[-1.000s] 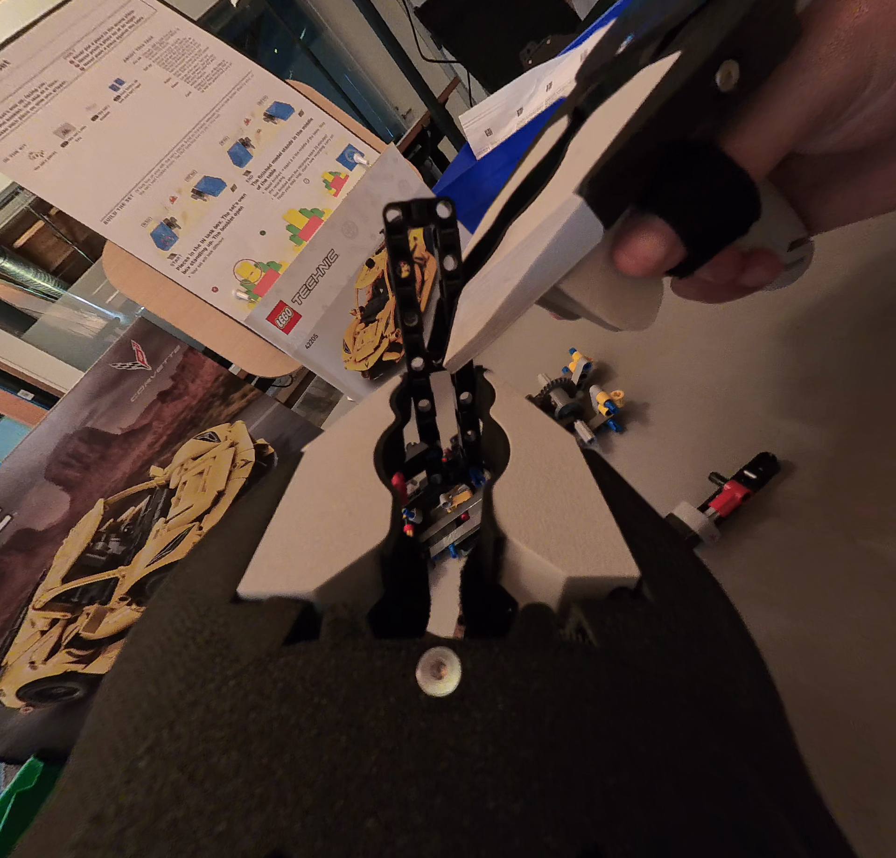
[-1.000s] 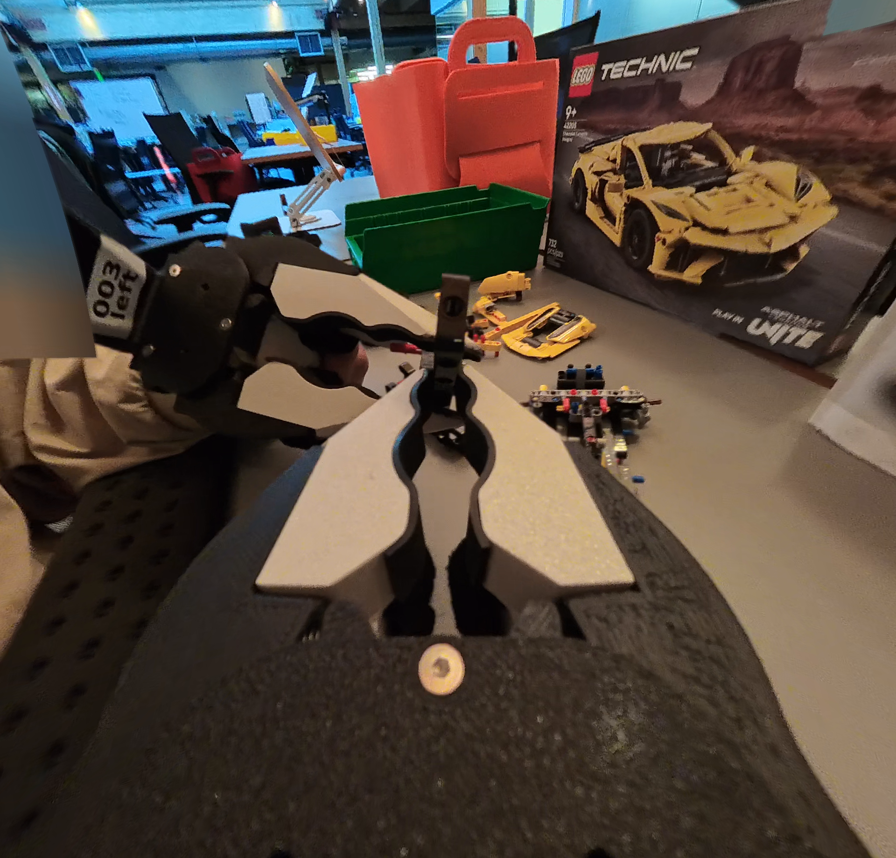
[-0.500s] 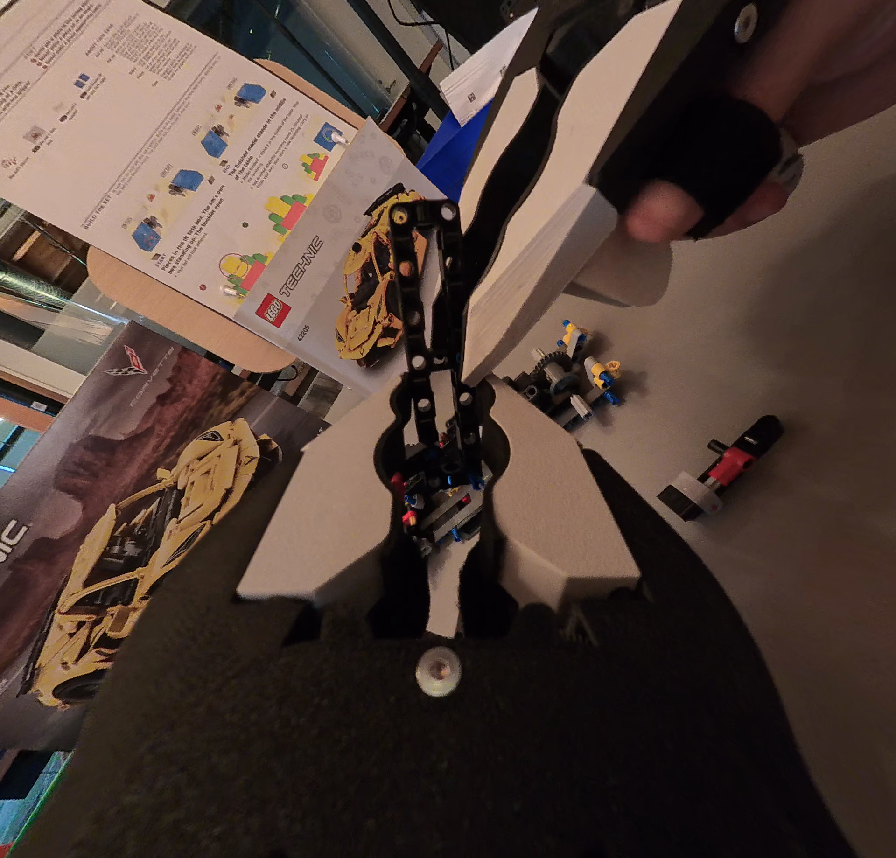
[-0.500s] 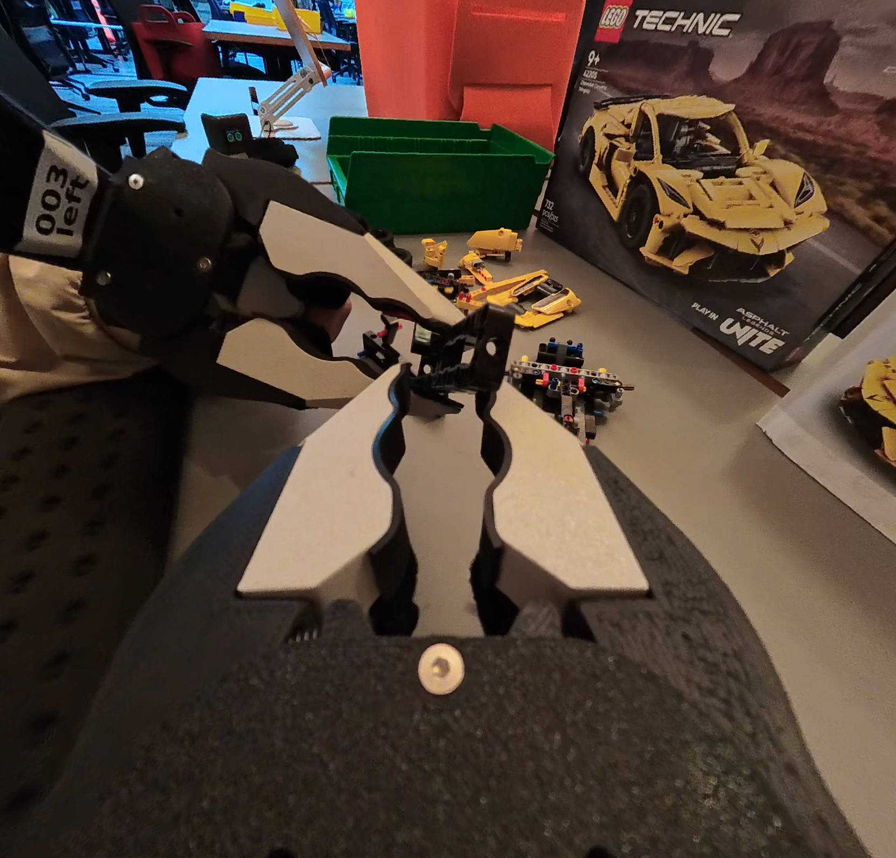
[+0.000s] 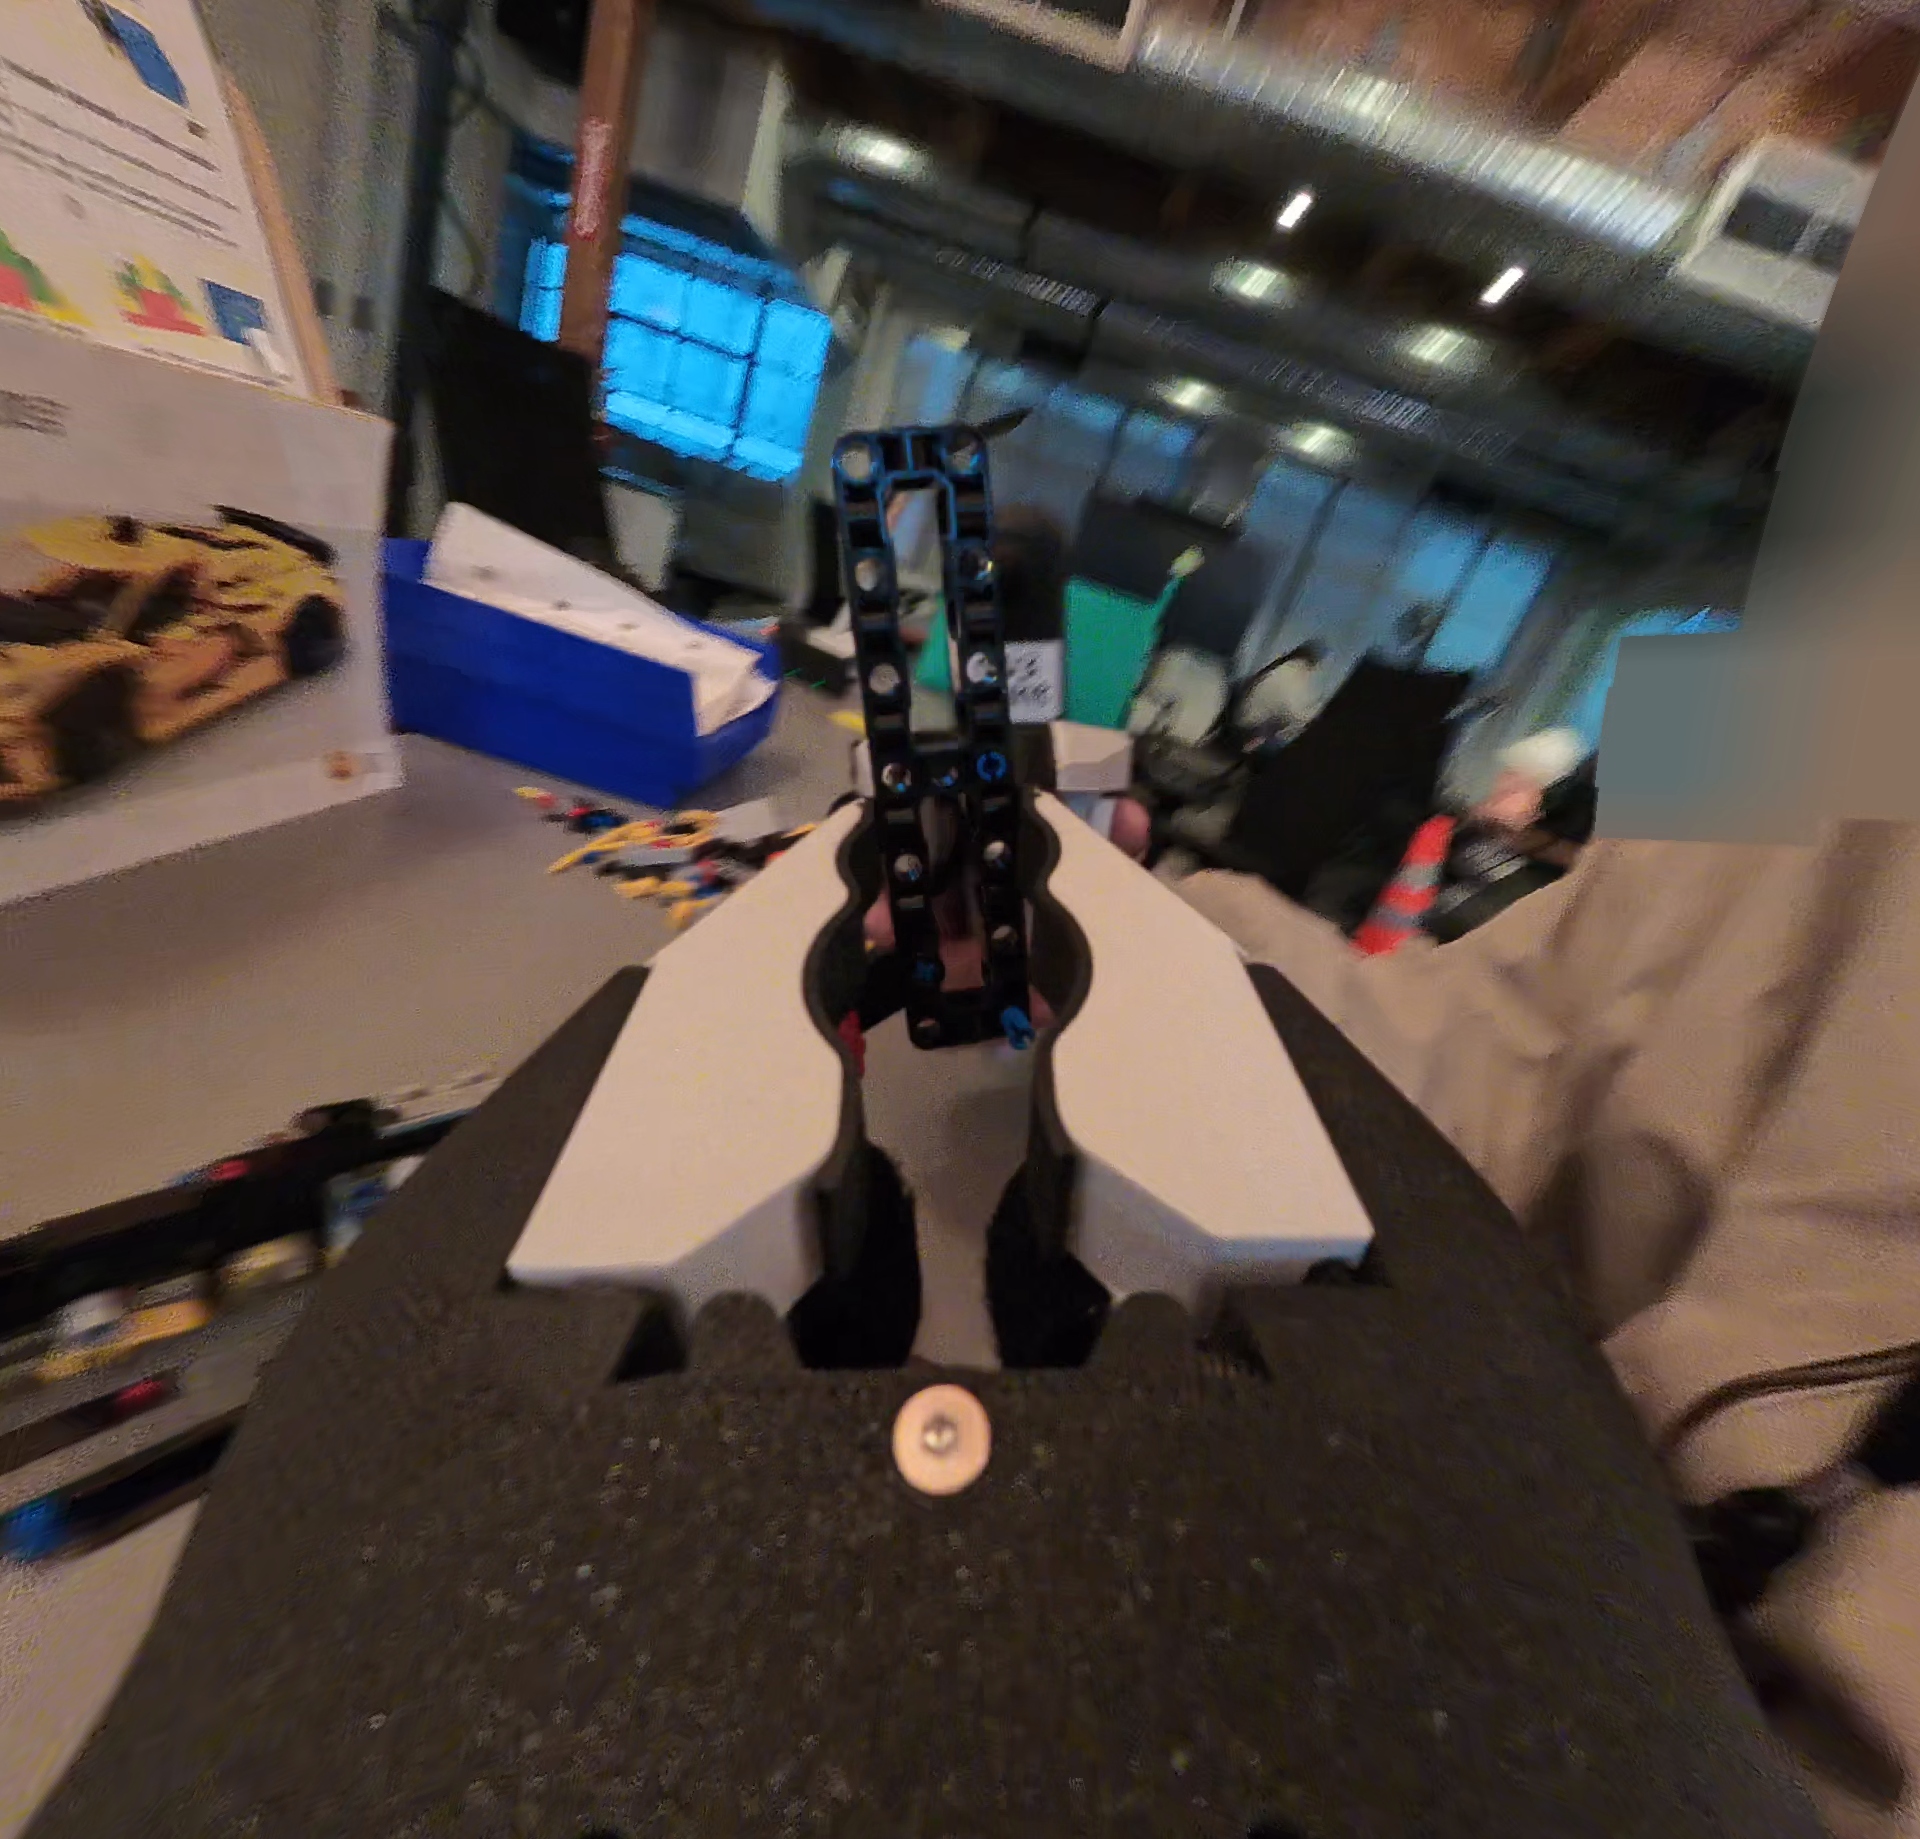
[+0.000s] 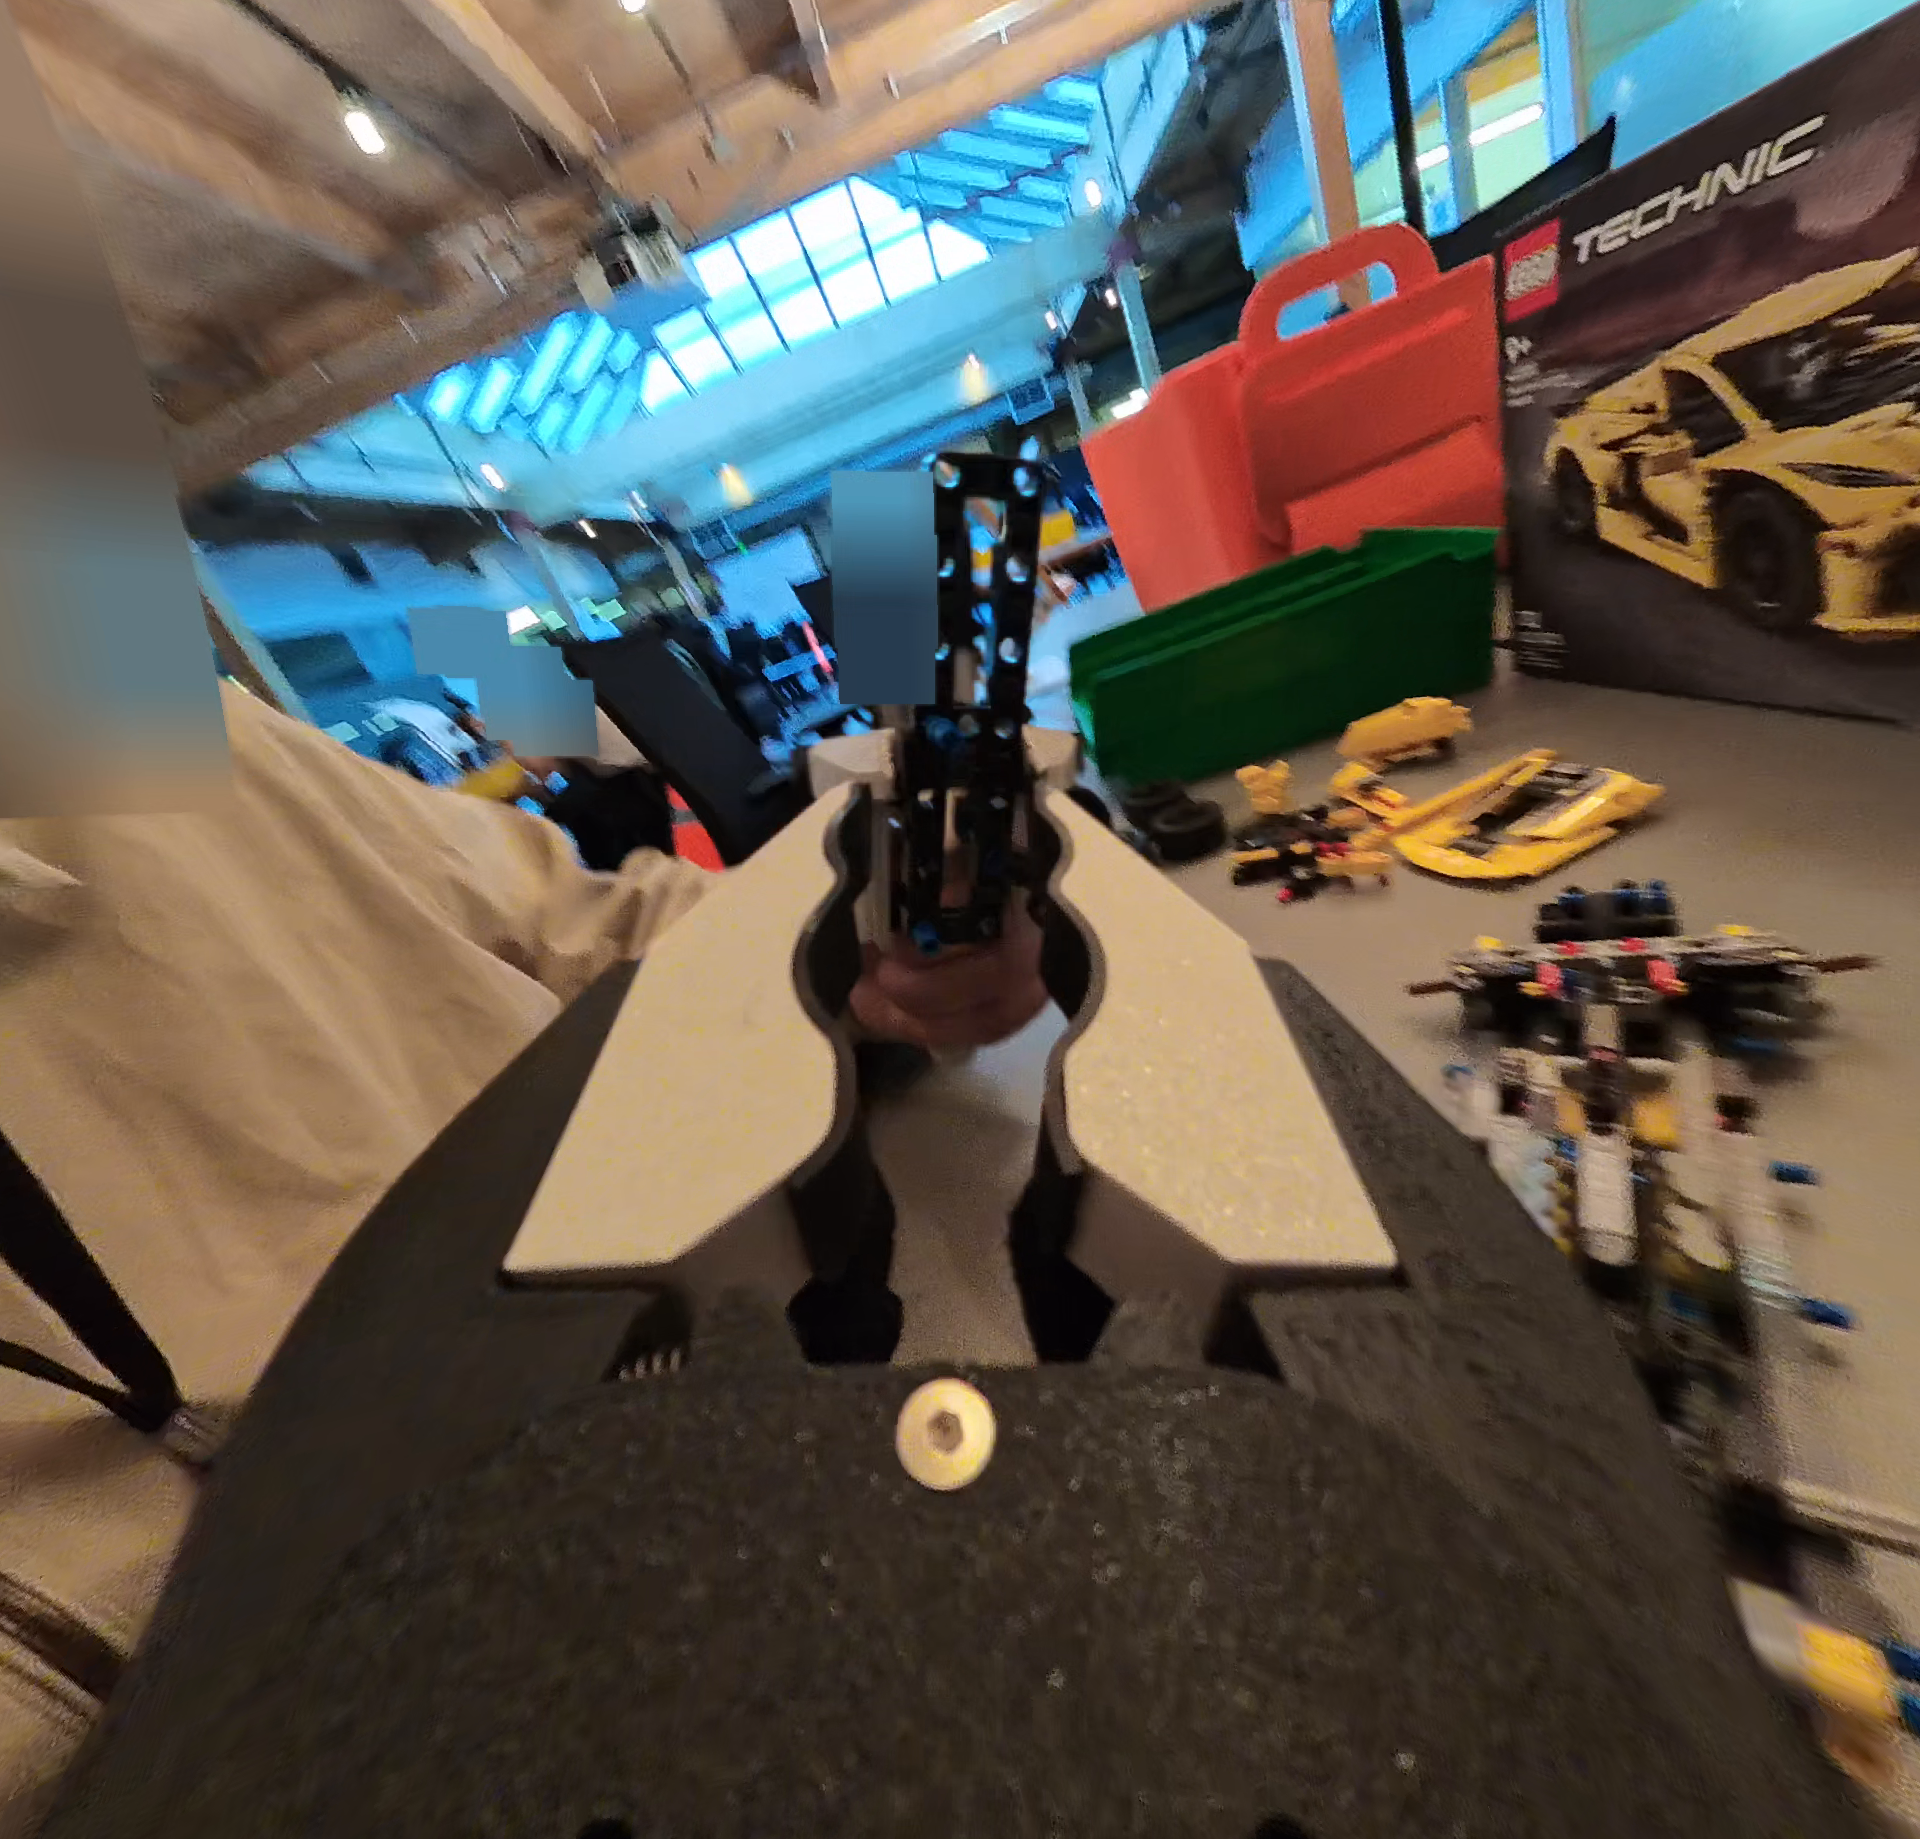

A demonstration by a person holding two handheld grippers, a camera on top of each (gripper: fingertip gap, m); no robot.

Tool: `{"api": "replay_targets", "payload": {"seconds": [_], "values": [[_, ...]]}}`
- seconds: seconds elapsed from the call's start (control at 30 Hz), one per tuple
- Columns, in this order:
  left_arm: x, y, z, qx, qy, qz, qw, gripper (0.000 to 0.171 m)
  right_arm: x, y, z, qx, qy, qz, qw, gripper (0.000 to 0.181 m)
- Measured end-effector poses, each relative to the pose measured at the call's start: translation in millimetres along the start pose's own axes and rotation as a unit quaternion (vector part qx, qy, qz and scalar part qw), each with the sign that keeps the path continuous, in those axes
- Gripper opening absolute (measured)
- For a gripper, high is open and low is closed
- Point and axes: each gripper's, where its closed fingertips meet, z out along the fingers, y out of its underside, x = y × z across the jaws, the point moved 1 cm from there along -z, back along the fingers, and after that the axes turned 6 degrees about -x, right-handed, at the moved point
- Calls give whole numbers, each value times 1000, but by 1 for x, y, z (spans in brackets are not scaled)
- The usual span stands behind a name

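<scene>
Gripping the black beam frame (image 5: pixel 928 750) from opposite ends, left tool (image 5: pixel 940 833) and right tool (image 6: pixel 940 813) both close on it, raised off the table (image 6: pixel 1714 750) for alignment.

Each wrist camera looks forward and slightly upward along its own fingers, close behind them, facing the other; both share the black beam frame (image 5: pixel 928 709) (image 6: pixel 977 709) at 12 o'clock.

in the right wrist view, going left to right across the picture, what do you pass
beige sleeve → black frame piece between the right gripper fingers → orange bag → yellow car panels → box with a yellow car picture
</scene>
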Motion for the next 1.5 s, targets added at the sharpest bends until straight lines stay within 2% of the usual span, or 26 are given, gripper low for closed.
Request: {"api": "replay_targets", "payload": {"seconds": [0.07, 0.2, 0.33, 0.63, 0.97, 1.2, 1.23, 1.27, 1.33, 1.37, 1.43, 1.5], "values": [[5, -1, 1, 8, 30, -21, 999, 25, -7, -3, 5, 32, -27, 29, 999, 26], [17, 8, 8, -18, 57, -9, 998, 25, -15, -1, 10, 32, -52, 42, 997, 20], [15, 10, 8, -22, 50, -8, 998, 25, -19, 4, 10, 11, -68, 41, 997, 9], [13, 11, 5, -34, 41, 6, 999, 25, -20, 5, 12, 5, -77, 66, 995, 12], [12, 17, 8, -54, 28, 26, 998, 26, -15, 6, 10, 0, -70, 89, 994, 4], [12, 11, 7, -41, 27, 18, 999, 24, -15, 4, 8, 3, -89, 97, 991, 2], [12, 8, 6, -31, 31, 5, 999, 24, -14, 3, 8, 6, -87, 96, 992, 3], [11, -6, 0, 17, 44, -21, 999, 25, -13, -2, 3, 23, -90, 99, 991, 3], [-12, -51, -42, 160, 49, -109, 980, 25, 10, -22, -32, 98, -63, 135, 984, 2], [-25, -61, -61, 190, 34, -120, 974, 24, 19, -23, -46, 102, -43, 139, 984, 2], [-38, -62, -77, 189, -2, -107, 976, 24, 23, -24, -59, 98, -31, 134, 986, 2], [-40, -60, -74, 181, 7, -119, 976, 25, 31, -22, -57, 61, 3, 118, 991, 3]]}}
